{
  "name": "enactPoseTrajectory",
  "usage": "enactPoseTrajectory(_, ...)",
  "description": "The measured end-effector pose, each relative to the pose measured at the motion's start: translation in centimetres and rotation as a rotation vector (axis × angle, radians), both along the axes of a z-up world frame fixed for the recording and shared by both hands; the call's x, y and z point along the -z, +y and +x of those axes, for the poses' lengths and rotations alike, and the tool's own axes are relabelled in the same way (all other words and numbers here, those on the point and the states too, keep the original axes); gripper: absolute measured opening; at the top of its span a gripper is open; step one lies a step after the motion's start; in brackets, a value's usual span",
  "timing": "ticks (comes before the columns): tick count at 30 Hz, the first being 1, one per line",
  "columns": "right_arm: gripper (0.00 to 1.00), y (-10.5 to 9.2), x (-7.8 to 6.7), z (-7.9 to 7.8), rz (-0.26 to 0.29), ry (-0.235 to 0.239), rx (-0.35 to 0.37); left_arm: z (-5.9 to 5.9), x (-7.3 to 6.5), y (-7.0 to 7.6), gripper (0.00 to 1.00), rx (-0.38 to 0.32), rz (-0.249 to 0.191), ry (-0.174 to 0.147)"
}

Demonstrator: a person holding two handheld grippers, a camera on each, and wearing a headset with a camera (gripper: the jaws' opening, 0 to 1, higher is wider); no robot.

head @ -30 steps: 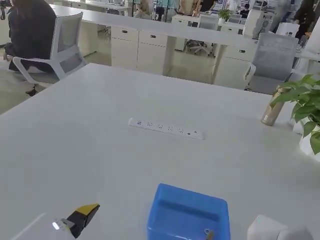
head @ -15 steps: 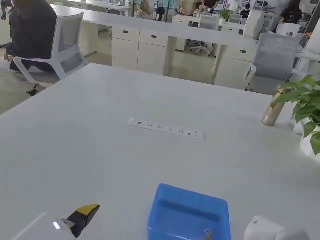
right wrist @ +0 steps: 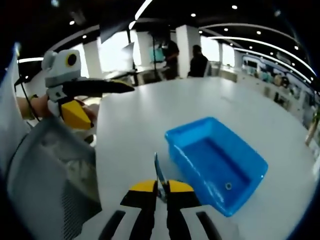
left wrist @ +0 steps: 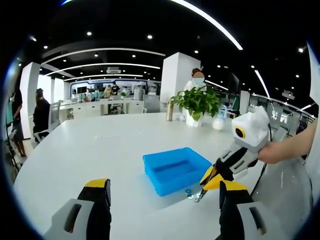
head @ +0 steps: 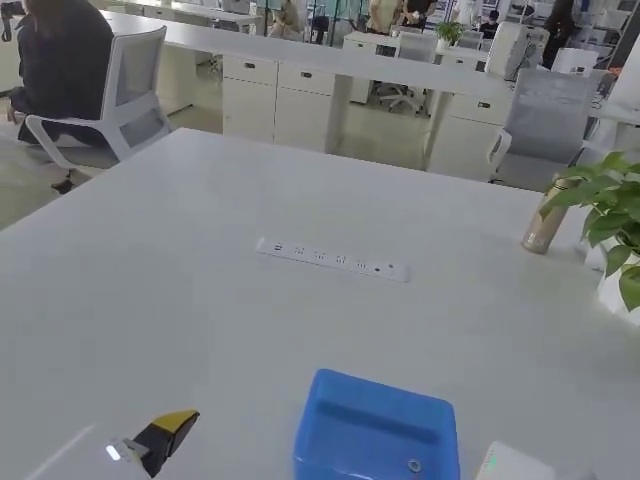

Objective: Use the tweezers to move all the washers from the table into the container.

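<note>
A blue container [head: 375, 425] sits on the white table near me, with one small washer [head: 414, 465] on its floor. In the right gripper view the same washer [right wrist: 228, 186] lies inside the container [right wrist: 215, 162]. My right gripper [right wrist: 160, 189] is shut on thin tweezers [right wrist: 159, 172], just short of the container's near wall. In the left gripper view small washers [left wrist: 190, 193] lie on the table in front of the container [left wrist: 175, 170], under the right gripper [left wrist: 212, 180]. My left gripper [left wrist: 162, 195] is open and holds nothing.
A white power strip [head: 332, 258] lies mid-table. At the far right stand a metal bottle [head: 545, 215] and a potted plant [head: 610, 215]. Office chairs [head: 110, 90] and desks are beyond the far edge. A yellow fingertip [head: 178, 420] of the left gripper is at the bottom left.
The tweezers' tip has drawn back out of the container toward me, leaving the washer on the container floor. The left gripper has stayed put.
</note>
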State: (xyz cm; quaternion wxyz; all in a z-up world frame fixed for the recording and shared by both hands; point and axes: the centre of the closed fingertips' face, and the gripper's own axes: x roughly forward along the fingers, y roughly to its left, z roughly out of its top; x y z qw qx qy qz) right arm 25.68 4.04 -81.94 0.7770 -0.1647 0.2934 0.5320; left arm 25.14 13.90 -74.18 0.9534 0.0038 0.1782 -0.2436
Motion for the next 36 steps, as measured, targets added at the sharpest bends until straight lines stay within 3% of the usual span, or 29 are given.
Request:
enactPoseTrajectory(13, 0.02, -0.2, 0.5, -0.4, -0.03, -0.072, -0.064, 0.0, -0.1, 0.0, 0.91, -0.002, -0.001, -0.005)
enactPoseTrajectory(17, 0.02, -0.5, 0.1, 0.0, 0.019, -0.038, -0.005, 0.0, -0.1, 0.0, 0.91, 0.0, 0.002, -0.004)
enactPoseTrajectory(23, 0.03, -0.7, -2.4, 0.6, 0.177, 0.054, 0.114, 0.1, -0.1, 0.0, 0.91, -0.001, 0.0, -0.004)
enactPoseTrajectory(36, 0.03, -2.3, -6.1, 2.1, 0.246, 0.067, 0.187, 0.1, -0.1, 0.0, 0.91, 0.001, -0.002, -0.007)
